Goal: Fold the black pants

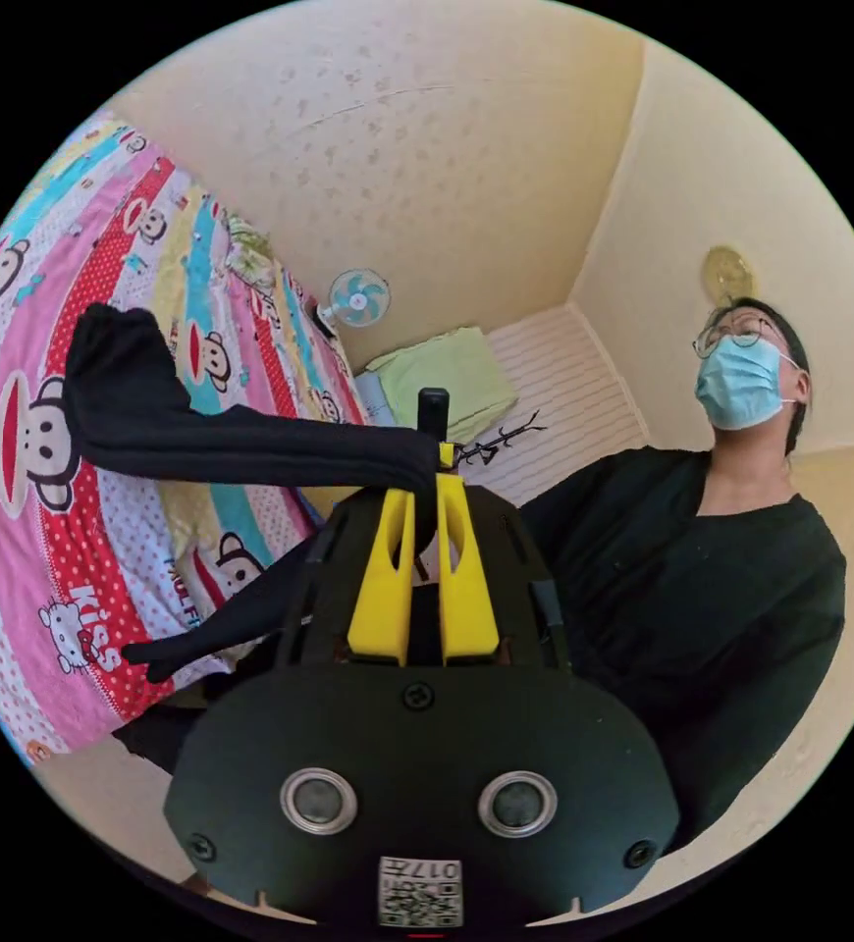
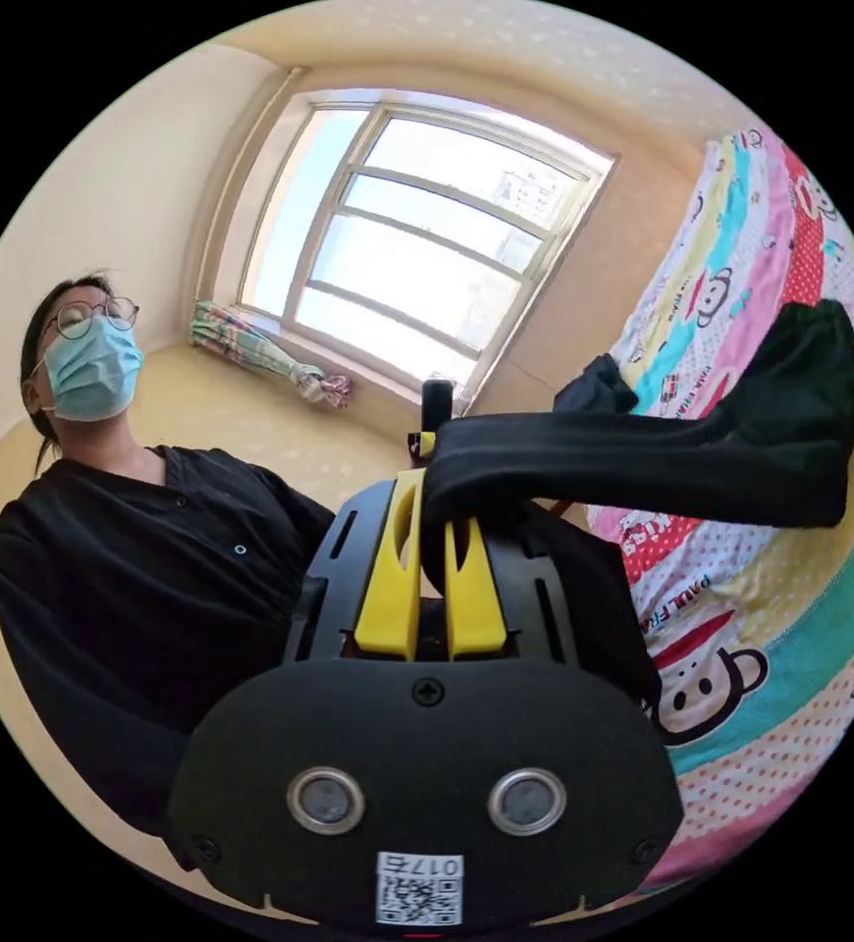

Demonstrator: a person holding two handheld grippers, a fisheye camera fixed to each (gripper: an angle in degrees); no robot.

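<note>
Both yellow-jawed grippers, left [image 1: 425,491] and right [image 2: 437,491], are clamped on black cloth pants [image 1: 250,446], lifted above the cartoon-print bedsheet [image 1: 74,549]; folding is judged barely begun.

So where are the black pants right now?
The black pants are stretched between both grippers, lifted over the cartoon bedsheet; the left gripper and right gripper each pinch an end.

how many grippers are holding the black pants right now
2. The yellow-jawed left gripper pinches one end of the black fabric pants, the yellow-jawed right gripper the other; the pants stretch out to the cartoon-print bedsheet.
</note>
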